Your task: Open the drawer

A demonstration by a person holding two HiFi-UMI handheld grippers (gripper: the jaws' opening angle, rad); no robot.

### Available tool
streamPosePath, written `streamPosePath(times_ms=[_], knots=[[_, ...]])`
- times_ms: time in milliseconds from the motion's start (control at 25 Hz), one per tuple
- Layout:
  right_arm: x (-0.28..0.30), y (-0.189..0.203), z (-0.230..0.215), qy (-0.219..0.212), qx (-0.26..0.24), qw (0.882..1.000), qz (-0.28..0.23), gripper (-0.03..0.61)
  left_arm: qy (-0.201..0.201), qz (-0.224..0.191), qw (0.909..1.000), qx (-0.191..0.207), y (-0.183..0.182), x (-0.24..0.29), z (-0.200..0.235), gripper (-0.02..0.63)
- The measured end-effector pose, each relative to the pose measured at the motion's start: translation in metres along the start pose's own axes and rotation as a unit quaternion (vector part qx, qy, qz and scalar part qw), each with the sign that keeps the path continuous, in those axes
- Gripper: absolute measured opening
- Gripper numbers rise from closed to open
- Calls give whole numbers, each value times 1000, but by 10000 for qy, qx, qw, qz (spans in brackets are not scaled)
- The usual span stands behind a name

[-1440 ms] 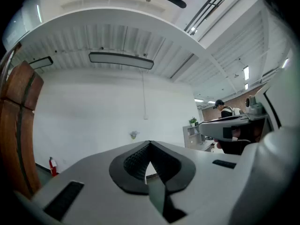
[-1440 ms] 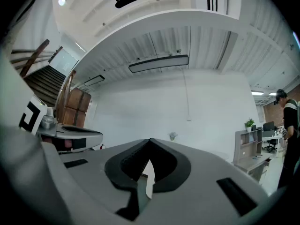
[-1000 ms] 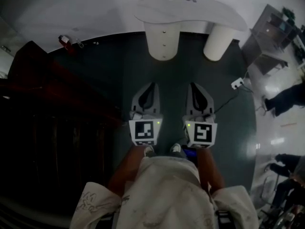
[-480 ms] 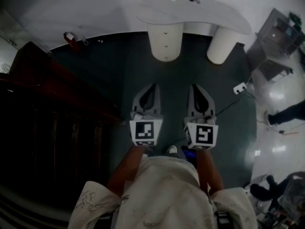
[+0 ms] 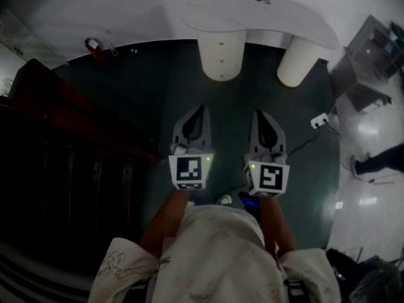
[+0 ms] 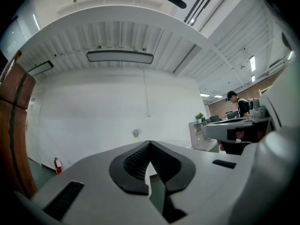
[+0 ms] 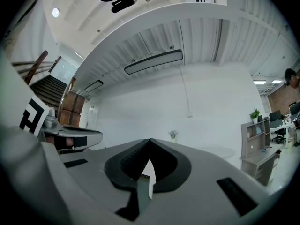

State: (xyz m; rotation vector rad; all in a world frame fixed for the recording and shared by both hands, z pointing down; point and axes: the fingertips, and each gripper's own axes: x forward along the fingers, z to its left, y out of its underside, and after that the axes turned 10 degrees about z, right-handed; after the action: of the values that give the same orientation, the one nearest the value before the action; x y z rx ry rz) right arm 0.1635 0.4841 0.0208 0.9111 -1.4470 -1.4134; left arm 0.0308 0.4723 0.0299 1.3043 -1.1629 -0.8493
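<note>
the left gripper [image 5: 200, 110] and right gripper [image 5: 261, 113] both have jaws closed, holding nothing. the drawer pedestal [image 5: 221, 65] stands at top centre, well apart. closed jaws could only bump its small knobs [image 5: 221, 43].

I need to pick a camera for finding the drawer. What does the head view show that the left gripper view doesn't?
Only the head view: the knobs on the desk pedestal, and the person's arms. Only the left gripper view: the ceiling light and a person in a cap. Both: the red extinguisher, the white wall and the left tool, shut.
</note>
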Motion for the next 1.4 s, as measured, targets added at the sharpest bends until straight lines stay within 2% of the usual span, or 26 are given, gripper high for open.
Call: streamPosePath(times_ms=[280,600,720,920,1040,1200,1400], knots=[[64,-6,12,24,-109,9999,85,5,-11,-58,10000,-59,1,47,43,2],[159,-26,45,104,-167,9997,156,5,149,-147,9997,-107,-10,108,123,2],[190,-27,58,133,-205,9994,229,5,217,-150,9993,-260,-10,127,149,2],[230,-30,81,205,-254,9992,219,5,288,-143,9993,-181,-1,146,188,2],[245,-36,95,160,-421,9987,225,5,229,-111,9991,-348,5,150,209,2],[263,-43,105,105,-403,9989,228,5,178,-24,9988,-451,9,161,228,2],[281,-30,94,109,-372,9989,261,5,224,-50,9989,-412,10,182,224,2]])
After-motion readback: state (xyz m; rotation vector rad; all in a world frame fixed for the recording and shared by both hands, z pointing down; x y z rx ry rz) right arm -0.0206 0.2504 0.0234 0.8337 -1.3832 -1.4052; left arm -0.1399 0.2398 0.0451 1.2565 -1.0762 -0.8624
